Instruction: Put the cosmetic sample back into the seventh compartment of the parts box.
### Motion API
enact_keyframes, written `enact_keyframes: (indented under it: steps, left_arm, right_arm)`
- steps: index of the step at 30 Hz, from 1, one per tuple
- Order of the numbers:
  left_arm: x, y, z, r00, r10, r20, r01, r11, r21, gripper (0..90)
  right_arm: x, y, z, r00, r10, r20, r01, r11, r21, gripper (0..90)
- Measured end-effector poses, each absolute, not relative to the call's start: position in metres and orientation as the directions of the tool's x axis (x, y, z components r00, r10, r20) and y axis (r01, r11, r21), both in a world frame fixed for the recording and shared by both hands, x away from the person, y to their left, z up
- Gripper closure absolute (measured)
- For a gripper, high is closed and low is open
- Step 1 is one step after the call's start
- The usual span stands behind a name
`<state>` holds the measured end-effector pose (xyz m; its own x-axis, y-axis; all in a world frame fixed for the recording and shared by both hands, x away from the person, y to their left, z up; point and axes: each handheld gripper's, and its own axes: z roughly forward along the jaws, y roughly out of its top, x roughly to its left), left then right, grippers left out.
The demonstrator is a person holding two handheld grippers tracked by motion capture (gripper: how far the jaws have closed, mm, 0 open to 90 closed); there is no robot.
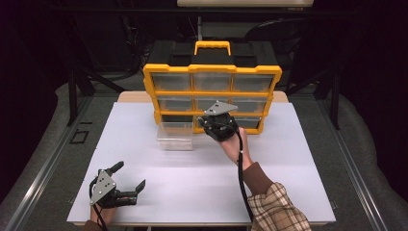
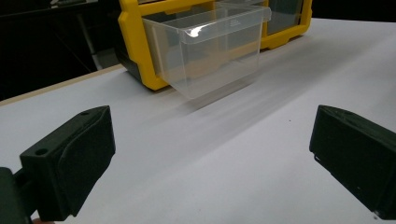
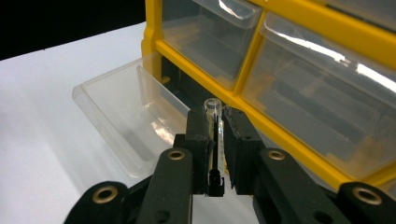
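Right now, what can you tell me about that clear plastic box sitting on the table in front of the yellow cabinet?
The clear drawer is a see-through plastic bin, open on top, with a lipped rim and slanted walls. It looks empty. It stands upright on the white table, pulled out of the yellow organizer and set just before its lower left corner, where a slot gapes dark. Whether it touches the cabinet cannot be told. No jaws touch it; the left gripper rests far off.
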<state>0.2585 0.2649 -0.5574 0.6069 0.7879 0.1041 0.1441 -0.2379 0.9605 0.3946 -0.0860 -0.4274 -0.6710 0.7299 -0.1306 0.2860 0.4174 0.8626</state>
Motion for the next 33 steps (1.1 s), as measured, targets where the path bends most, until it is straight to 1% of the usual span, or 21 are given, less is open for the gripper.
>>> enact_keyframes:
  steps: [33]
  left_arm:
    - [0.259,0.264,-0.558,0.61,0.786,0.103,0.142,-0.237,0.961,0.2]
  right_arm:
    - [0.403,-0.043,-0.42,-0.728,0.673,-0.131,0.263,0.45,0.854,80.6]
